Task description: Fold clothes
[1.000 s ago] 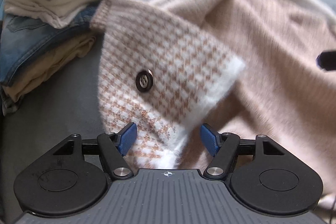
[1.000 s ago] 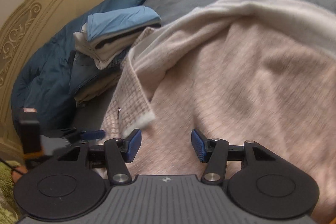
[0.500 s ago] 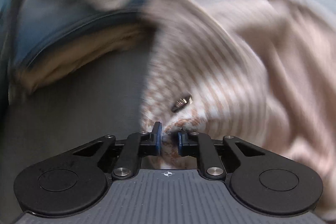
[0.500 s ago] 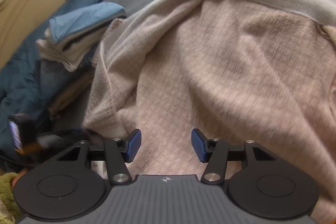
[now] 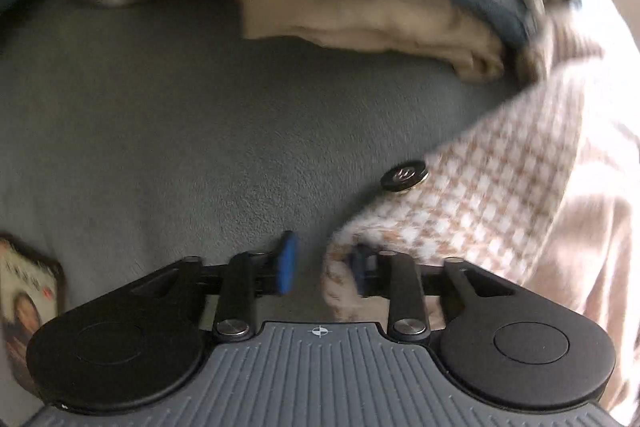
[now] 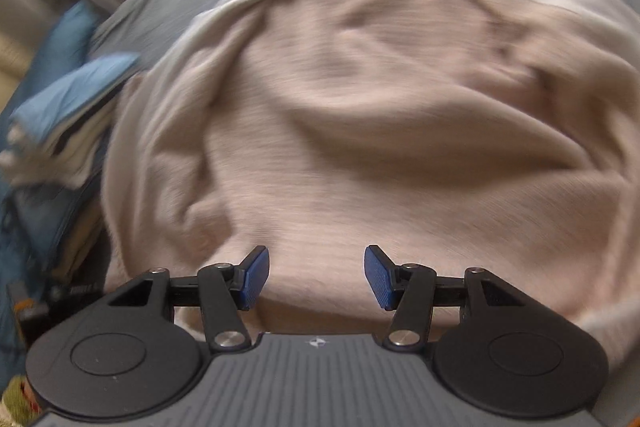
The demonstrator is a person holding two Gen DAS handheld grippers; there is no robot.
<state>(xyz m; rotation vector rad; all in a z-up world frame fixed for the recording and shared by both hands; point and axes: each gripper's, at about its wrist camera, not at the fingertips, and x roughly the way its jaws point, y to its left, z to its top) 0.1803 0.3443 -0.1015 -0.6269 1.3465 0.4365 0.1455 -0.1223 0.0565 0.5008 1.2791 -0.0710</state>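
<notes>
A pink knit cardigan (image 6: 380, 127) lies spread and rumpled on the grey bedspread (image 5: 160, 127). Its brown-and-white houndstooth front panel (image 5: 480, 195) carries a dark round button (image 5: 404, 177). My left gripper (image 5: 323, 265) sits low over the bed with its jaws partly apart. The panel's corner drapes against the right fingertip (image 5: 360, 269), and bare bedspread shows between the pads. My right gripper (image 6: 316, 279) hovers open over the cardigan's near part with nothing between its fingers. Both views are motion-blurred.
A stack of folded clothes (image 5: 360, 7) in beige, blue denim and white stands just behind the cardigan's left edge; the right wrist view shows the stack (image 6: 68, 115) at the left. A printed card or booklet (image 5: 24, 291) lies at the bed's near left.
My left gripper shut on the houndstooth corner, swung left with it, and now has its jaws parted again. The right gripper stayed open and shifted right over the cardigan.
</notes>
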